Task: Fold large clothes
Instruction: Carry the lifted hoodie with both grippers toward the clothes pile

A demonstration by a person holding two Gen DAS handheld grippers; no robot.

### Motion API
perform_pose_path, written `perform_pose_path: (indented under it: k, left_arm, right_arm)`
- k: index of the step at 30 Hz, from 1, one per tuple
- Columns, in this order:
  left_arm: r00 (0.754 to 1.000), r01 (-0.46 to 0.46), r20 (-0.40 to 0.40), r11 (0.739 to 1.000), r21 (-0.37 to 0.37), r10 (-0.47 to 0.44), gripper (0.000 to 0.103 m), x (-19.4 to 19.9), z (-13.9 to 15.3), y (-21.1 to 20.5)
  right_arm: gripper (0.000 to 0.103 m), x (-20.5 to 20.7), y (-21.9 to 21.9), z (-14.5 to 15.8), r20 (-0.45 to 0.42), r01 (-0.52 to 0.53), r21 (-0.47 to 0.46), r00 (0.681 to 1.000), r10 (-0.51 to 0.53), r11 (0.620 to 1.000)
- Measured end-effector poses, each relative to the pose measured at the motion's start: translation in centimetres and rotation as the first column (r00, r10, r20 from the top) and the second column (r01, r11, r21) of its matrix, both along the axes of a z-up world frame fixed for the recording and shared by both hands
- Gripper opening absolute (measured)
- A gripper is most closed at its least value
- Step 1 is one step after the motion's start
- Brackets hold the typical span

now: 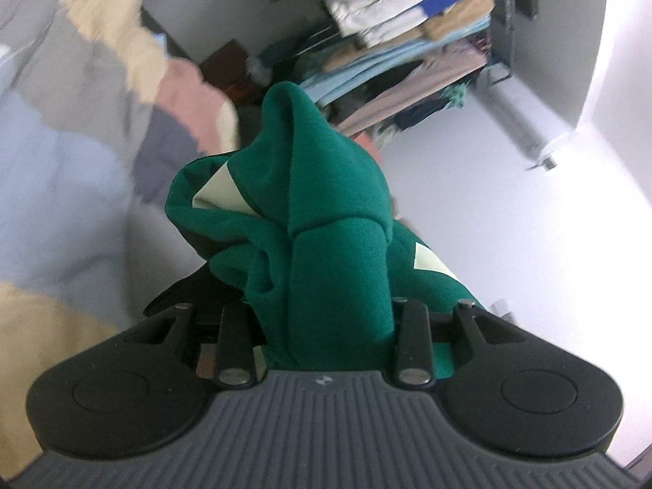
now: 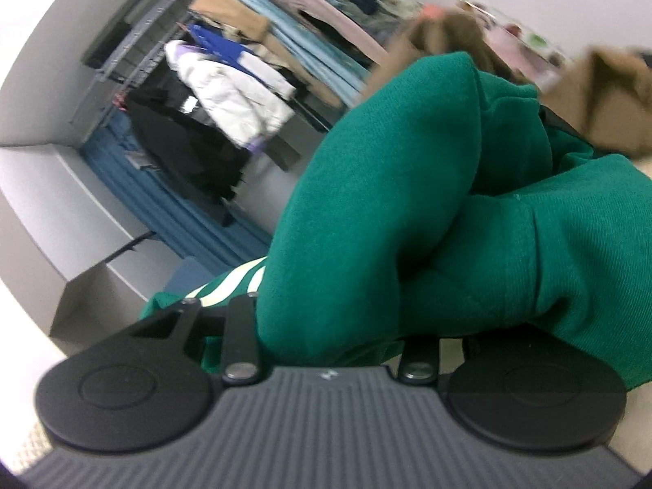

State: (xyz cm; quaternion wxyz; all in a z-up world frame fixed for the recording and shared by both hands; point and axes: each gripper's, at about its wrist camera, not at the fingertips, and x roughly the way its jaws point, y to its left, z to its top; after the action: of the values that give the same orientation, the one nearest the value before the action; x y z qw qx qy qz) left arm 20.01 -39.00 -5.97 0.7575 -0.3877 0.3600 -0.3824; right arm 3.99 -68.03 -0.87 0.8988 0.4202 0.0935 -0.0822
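Note:
A large green garment [image 1: 326,171] with cream stripes bulges up out of my left gripper [image 1: 330,285]. The bunched cloth fills the gap between the jaws and hides the fingertips. In the right wrist view the same green garment [image 2: 407,203] is heaped over my right gripper [image 2: 338,326], whose jaws are closed on a thick fold; a striped part [image 2: 228,285] hangs at the lower left. The fingers of both grippers are covered by cloth. The surroundings are blurred in both views.
A rack of hanging clothes [image 1: 407,40] stands against a white wall [image 1: 489,224]; it shows again as the rack [image 2: 244,81] in the right view. A patchwork cover [image 1: 61,163] in blue, grey, pink and cream spreads at the left. Brown cloth [image 2: 603,106] lies behind the green garment.

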Motion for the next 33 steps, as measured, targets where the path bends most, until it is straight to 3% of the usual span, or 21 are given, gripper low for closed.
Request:
perform_pose_path:
  k: [3, 6, 10, 17, 24, 31, 33]
  left_arm:
    - [1.0, 0.022, -0.019, 0.999, 0.03, -0.021, 0.04, 1.5, -3.1, 1.0]
    - [0.999, 0.034, -0.044, 0.997, 0.072, -0.031, 0.04, 3.0, -6.3, 1.9]
    - [0.997, 0.037, -0.071, 0.997, 0.072, -0.032, 0.042, 4.4, -9.8, 2.7]
    - [0.998, 0.049, -0.037, 0.995, 0.086, -0.046, 0.054, 4.8, -13.0, 3.2]
    - [0.998, 0.058, -0.039, 0.995, 0.076, -0.055, 0.057, 5.1, -13.4, 3.6]
    - [0.996, 0.076, -0.058, 0.992, 0.103, -0.07, 0.078, 4.7, -11.9, 4.0]
    - [0.997, 0.06, -0.052, 0.986, 0.153, -0.052, 0.086, 4.3, -11.2, 4.3]
  right_arm:
    - [0.043, -0.4, 0.4, -2.3, 0.013, 0.005, 0.044, 1.0, -0.005, 0.999]
    - [0.043, -1.0, 1.2, -3.7, 0.008, 0.003, 0.032, 1.0, -0.003, 0.999]
    - [0.043, -2.2, 1.5, -6.6, -0.02, 0.001, 0.057, 1.0, 0.001, 0.998]
    - [0.047, -3.3, 1.8, -8.8, -0.021, 0.001, 0.067, 1.0, 0.001, 0.998]
    - [0.049, -2.5, 2.2, -8.2, -0.039, 0.016, 0.032, 0.999, -0.015, 0.999]
    - [0.056, -2.7, 2.4, -7.3, -0.086, 0.051, 0.071, 0.995, -0.045, 0.996]
    - [0.06, -3.2, 2.8, -7.0, -0.112, 0.075, 0.074, 0.991, -0.067, 0.994]
